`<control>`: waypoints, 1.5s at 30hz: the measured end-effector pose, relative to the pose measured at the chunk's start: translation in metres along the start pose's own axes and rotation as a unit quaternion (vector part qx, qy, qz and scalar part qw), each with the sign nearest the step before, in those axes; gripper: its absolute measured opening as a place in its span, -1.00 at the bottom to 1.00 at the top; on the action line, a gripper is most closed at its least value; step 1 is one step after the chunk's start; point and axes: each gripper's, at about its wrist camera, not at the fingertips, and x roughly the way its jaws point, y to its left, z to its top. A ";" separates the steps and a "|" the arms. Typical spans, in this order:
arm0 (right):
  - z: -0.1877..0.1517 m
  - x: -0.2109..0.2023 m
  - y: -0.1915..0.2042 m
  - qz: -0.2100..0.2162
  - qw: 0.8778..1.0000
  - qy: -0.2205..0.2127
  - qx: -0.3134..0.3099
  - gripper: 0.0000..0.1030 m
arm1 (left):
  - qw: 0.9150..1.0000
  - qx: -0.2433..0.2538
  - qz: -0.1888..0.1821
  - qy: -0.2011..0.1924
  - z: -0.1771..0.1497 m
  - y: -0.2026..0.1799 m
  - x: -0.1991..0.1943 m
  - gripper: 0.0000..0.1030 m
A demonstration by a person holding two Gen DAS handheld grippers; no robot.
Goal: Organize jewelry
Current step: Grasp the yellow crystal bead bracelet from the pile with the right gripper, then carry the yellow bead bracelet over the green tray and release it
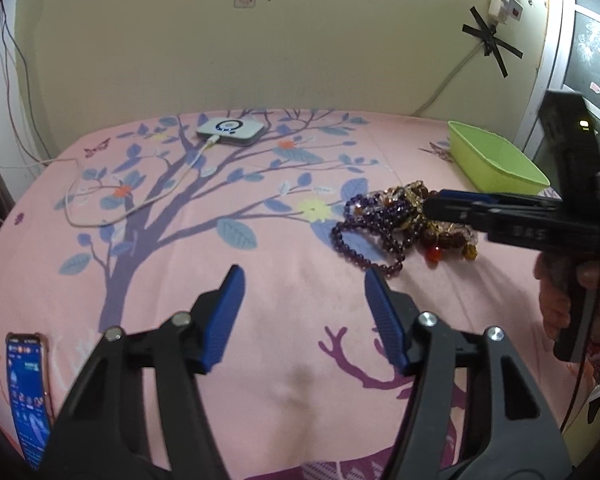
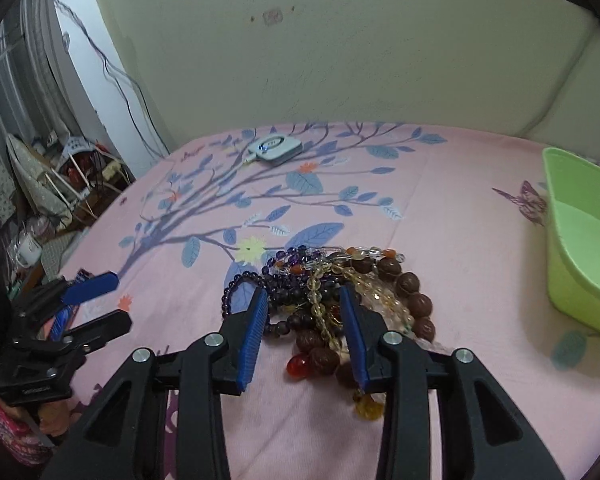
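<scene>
The bed (image 1: 180, 240), under a pink sheet printed with a blue tree, carries everything here. A green tub (image 2: 572, 280) sits open and empty at its right side, likely where the jewelry is meant to go. A white charger (image 1: 231, 131) lies far back by the wall and a lit phone (image 1: 27, 392) sits at the near left edge, both well clear of the work.

The bead pile (image 2: 340, 300), purple, brown and amber strands tangled together, lies near the tub. The right gripper (image 2: 304, 296) slants down into it, jaws narrowed around the middle of the tangle with strands between the blue pads; whether they truly pinch yet I cannot tell. The left gripper (image 1: 304, 280) hangs over bare sheet beside the pile, jaws spread and empty.
</scene>
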 end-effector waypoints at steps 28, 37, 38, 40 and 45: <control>0.081 -0.219 -0.031 -0.011 0.988 -0.151 0.034 -1.00 | 0.963 0.140 -0.191 -0.127 0.125 -0.147 -0.042 0.39; 0.048 -0.212 -0.093 0.006 0.989 -0.135 0.065 -1.00 | 0.947 0.181 -0.226 -0.140 0.147 -0.211 0.022 -0.01; 0.047 -0.210 -0.102 0.009 0.989 -0.134 0.068 -1.00 | 0.945 0.185 -0.233 -0.133 0.146 -0.218 0.035 -0.08; 0.042 -0.204 -0.118 0.022 0.989 -0.128 0.077 -1.00 | 0.942 0.188 -0.255 -0.111 0.146 -0.233 0.062 -0.41; 0.037 -0.179 -0.157 0.032 0.989 -0.104 0.098 -1.00 | 0.941 0.189 -0.269 -0.079 0.151 -0.258 0.109 -0.86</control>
